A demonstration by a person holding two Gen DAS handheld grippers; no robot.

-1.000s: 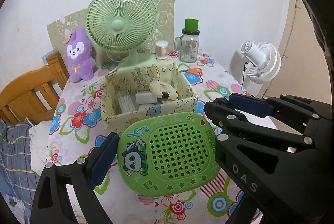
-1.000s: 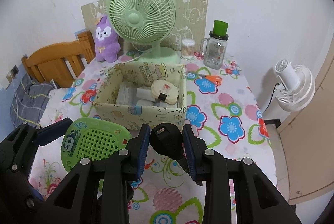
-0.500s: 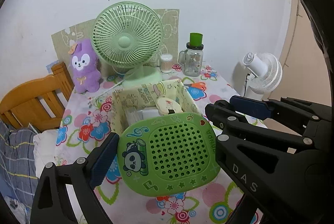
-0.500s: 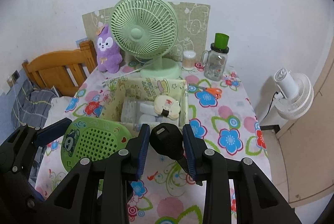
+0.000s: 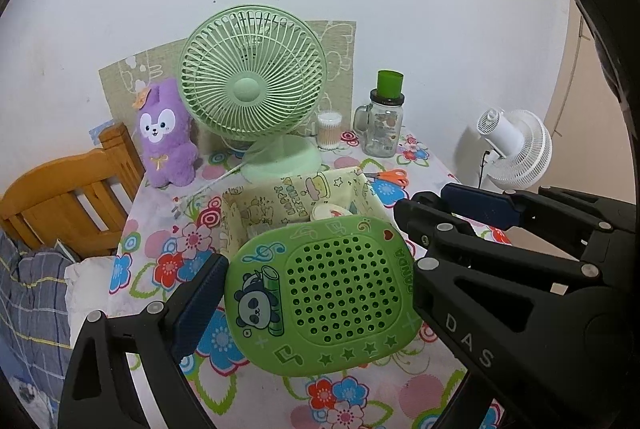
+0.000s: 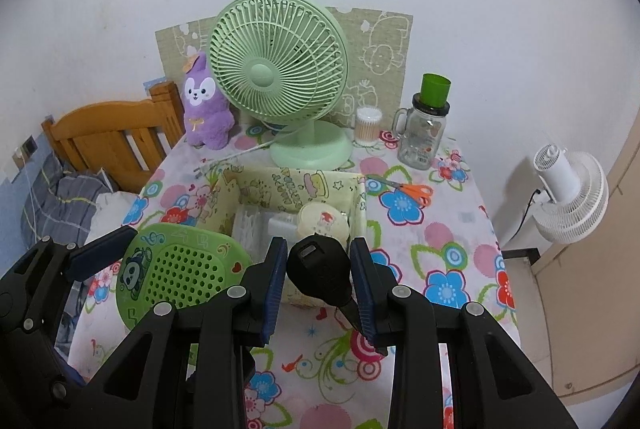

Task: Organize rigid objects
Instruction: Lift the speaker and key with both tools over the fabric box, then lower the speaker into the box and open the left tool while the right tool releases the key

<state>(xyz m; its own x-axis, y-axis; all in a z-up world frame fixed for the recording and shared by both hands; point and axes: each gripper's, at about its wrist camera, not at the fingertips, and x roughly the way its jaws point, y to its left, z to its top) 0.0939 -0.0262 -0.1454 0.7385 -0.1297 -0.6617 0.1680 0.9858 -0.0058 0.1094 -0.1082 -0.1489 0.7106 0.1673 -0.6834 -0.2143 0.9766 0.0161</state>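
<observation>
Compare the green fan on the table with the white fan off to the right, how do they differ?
The green fan stands on the flowered table, facing the camera; the white fan sits beyond the table's edge, lower, showing its motor side. Green looks larger here. Both have round slatted grilles.

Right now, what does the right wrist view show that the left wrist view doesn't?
Only the right wrist view: the right gripper shut on a black plug-like object, and the inside of the storage box with a clear packet beside the round cream case.

Only the left wrist view: the whole face of the green panda case, clamped in the left gripper.

Both: green desk fan, purple plush, glass jar, orange scissors, patterned storage box, white fan.
</observation>
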